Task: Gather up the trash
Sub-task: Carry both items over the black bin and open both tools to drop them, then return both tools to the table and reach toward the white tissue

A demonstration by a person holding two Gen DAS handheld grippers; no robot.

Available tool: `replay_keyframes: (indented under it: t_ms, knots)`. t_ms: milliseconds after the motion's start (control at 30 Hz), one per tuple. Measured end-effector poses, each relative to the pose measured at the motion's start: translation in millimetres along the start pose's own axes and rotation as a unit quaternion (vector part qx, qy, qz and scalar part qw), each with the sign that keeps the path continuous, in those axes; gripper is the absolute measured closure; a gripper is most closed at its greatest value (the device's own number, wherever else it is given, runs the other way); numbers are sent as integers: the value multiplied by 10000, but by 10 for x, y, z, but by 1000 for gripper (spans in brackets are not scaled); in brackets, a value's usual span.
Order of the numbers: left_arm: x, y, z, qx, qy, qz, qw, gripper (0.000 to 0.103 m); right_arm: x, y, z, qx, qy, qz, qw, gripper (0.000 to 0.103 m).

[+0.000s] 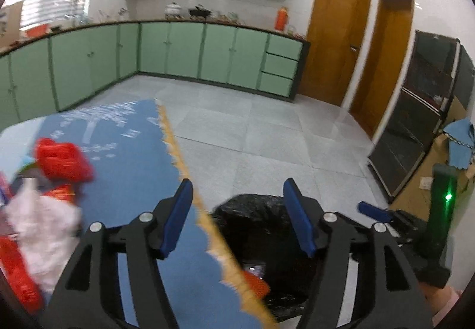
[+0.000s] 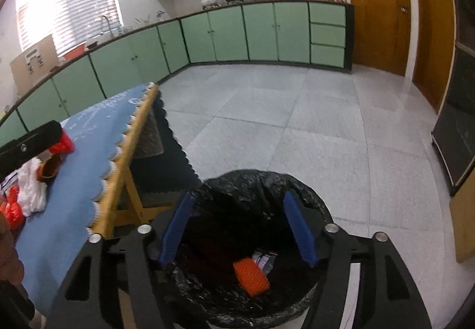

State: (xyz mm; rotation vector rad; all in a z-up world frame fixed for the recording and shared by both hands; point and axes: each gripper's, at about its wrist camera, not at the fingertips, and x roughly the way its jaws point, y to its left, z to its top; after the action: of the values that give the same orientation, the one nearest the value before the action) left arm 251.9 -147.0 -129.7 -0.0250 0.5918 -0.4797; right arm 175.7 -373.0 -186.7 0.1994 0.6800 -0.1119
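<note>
With both grippers spread and empty, your right gripper (image 2: 237,228) over the bin (image 2: 311,204) where dropped scraps lie, swing your left gripper (image 1: 236,216) leftward to the trash (image 1: 41,210) on the table (image 1: 133,150) beside it, then pinch one piece squarely.

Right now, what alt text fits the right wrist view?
The open right hand-held gripper hangs empty over a black-lined trash bin that holds an orange wrapper. To its left, red and white trash lies on a blue-covered table.
</note>
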Motion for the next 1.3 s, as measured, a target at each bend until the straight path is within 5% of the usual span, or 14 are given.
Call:
replay_keyframes:
  t_ms: [167, 533, 833, 1067, 1100, 1300]
  knots:
    - [-540, 399, -76, 6, -355, 809, 9961, 35, -201, 404, 119, -195, -333, 364, 9986, 25]
    - [-1451, 1434, -441, -511, -532, 2604, 9627, 34, -175, 1870, 177, -896, -533, 1738, 9792, 21]
    - [-1598, 1759, -694, -805, -416, 2783, 9562, 34, 161, 2699, 13, -1378, -271, 2042, 9688, 23]
    - [-1579, 1881, -717, -907, -466, 2753, 9559, 34, 431, 2856, 78, -1349, 28, 1950, 9715, 24]
    - [-1579, 1897, -722, -911, -471, 2751, 9559, 34, 480, 2859, 84, -1323, 119, 1977, 9712, 26]
    - [-1545, 1944, -730, -962, -467, 2737, 9558, 34, 534, 2845, 57, -1417, 411, 2354, 9606, 80]
